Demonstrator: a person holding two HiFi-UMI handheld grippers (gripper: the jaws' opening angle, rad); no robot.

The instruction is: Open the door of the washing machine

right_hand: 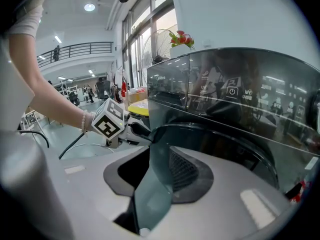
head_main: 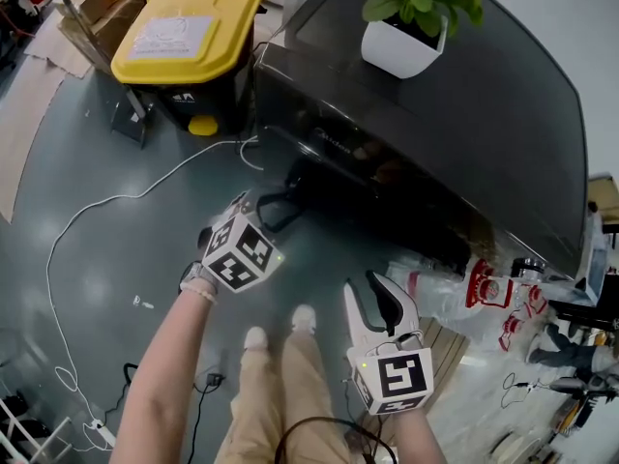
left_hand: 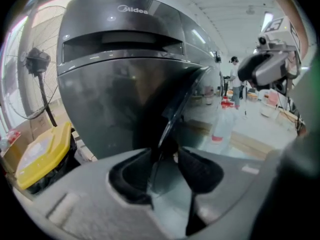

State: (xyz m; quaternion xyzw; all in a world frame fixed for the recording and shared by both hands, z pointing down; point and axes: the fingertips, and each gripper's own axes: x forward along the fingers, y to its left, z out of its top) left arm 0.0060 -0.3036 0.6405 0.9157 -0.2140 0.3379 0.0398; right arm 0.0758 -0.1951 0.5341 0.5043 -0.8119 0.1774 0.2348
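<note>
The dark washing machine (head_main: 435,133) fills the upper right of the head view, with its front facing me. Its round door (left_hand: 172,109) stands ajar, and the door's edge runs down between the jaws of my left gripper (left_hand: 165,156). The pads close on that edge. In the head view the left gripper (head_main: 276,206) reaches up-right to the machine's front, its marker cube just behind. The right gripper view shows the left gripper's tips (right_hand: 142,133) at the door rim (right_hand: 200,134). My right gripper (head_main: 372,288) hangs lower, in front of the machine, open with nothing in it.
A black bin with a yellow lid (head_main: 189,37) stands left of the machine. A potted plant (head_main: 411,27) sits on top. A white cable (head_main: 106,201) trails over the floor. Red-and-white toy robots (head_main: 484,293) lie at the right. A fan (left_hand: 37,64) stands by the wall.
</note>
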